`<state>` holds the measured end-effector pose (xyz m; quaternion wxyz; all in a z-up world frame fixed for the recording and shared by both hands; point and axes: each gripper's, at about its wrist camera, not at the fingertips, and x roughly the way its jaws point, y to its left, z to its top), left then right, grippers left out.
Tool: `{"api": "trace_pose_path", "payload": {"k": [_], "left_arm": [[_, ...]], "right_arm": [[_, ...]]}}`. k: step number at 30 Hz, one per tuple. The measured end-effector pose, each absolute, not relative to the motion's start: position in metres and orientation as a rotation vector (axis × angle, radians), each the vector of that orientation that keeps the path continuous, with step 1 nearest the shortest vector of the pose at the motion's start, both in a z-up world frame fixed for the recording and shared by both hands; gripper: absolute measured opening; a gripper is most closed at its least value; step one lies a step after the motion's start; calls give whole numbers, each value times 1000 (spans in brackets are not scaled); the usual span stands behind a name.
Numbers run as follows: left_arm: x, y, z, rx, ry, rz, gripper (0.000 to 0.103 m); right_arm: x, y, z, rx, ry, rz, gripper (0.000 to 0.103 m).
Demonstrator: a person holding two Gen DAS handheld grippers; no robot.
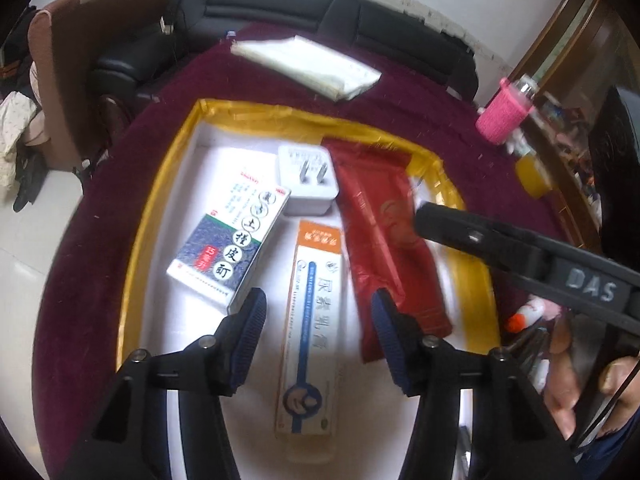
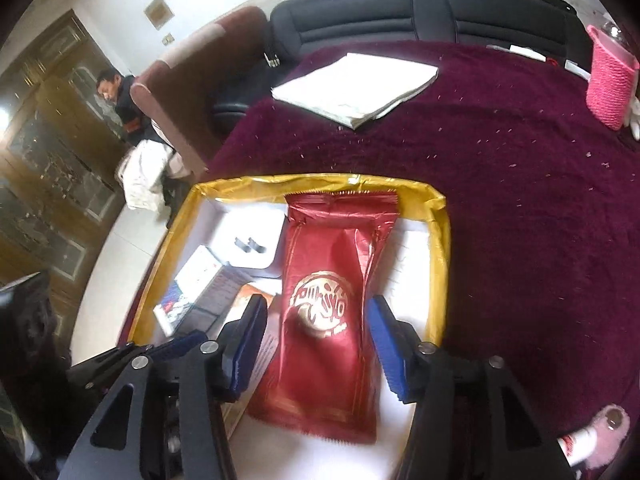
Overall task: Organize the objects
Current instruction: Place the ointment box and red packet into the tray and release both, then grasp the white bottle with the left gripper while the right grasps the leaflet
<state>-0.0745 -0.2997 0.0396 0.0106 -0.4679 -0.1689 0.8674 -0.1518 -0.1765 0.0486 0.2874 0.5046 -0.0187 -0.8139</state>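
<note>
Maroon cloth (image 2: pixel 500 208) covers the table, and on it sits a gold-rimmed tray (image 1: pixel 160 184) with a white floor. We find four items laid side by side in the tray: a blue-and-white medicine box (image 1: pixel 224 248), a white plug adapter (image 1: pixel 308 180), a long ointment carton (image 1: pixel 312 328) and a red foil pouch (image 2: pixel 332 312), which lies along the tray's right side. Our right gripper (image 2: pixel 318 344) straddles the pouch with its jaws spread and both pads apart from the foil; whether the pouch lies fully flat we cannot tell, as motion blur softens its near edge. Our left gripper (image 1: pixel 318 328) hovers released over the ointment carton, holding nothing. We judge the parallel arrangement deliberate, to fit everything within the rim. A folded white paper (image 2: pixel 352 88) lies well apart on the cloth.
</note>
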Motion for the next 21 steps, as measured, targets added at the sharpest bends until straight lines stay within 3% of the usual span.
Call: {"api": "trace_pose_path", "payload": {"k": [3, 5, 6, 8, 11, 12, 13, 14, 15, 18, 21], "left_arm": [[-57, -288, 65, -1322, -472, 2776, 67], [-44, -278, 80, -1223, -439, 2814, 72], [-36, -270, 89, -1166, -413, 2841, 73], [-23, -255, 100, -1077, -376, 2852, 77], [-7, -229, 111, -980, -327, 2832, 78], [-4, -218, 113, -960, -304, 2822, 79], [-1, -208, 114, -945, -287, 2810, 80], [0, -200, 114, -941, -274, 2801, 81], [0, -190, 113, -942, -253, 2784, 84], [7, -156, 106, -950, -216, 2720, 84], [8, -123, 96, -978, -157, 2641, 84]], "right_arm": [[-135, -160, 78, 1291, 6, -2227, 73], [-113, -140, 108, 1149, 89, -2346, 96], [-101, -128, 122, 1066, 122, -2407, 102], [-73, -90, 140, 886, 100, -2483, 103], [-54, -11, 116, 974, -200, -2468, 103], [-55, 14, 101, 1077, -316, -2438, 102], [-55, 43, 83, 1184, -463, -2402, 90], [-53, 73, 68, 1277, -584, -2381, 68], [-50, 92, 61, 1327, -596, -2379, 59], [-27, 140, 75, 1242, -448, -2508, 56], [2, 184, 92, 1150, -441, -2623, 56]]}}
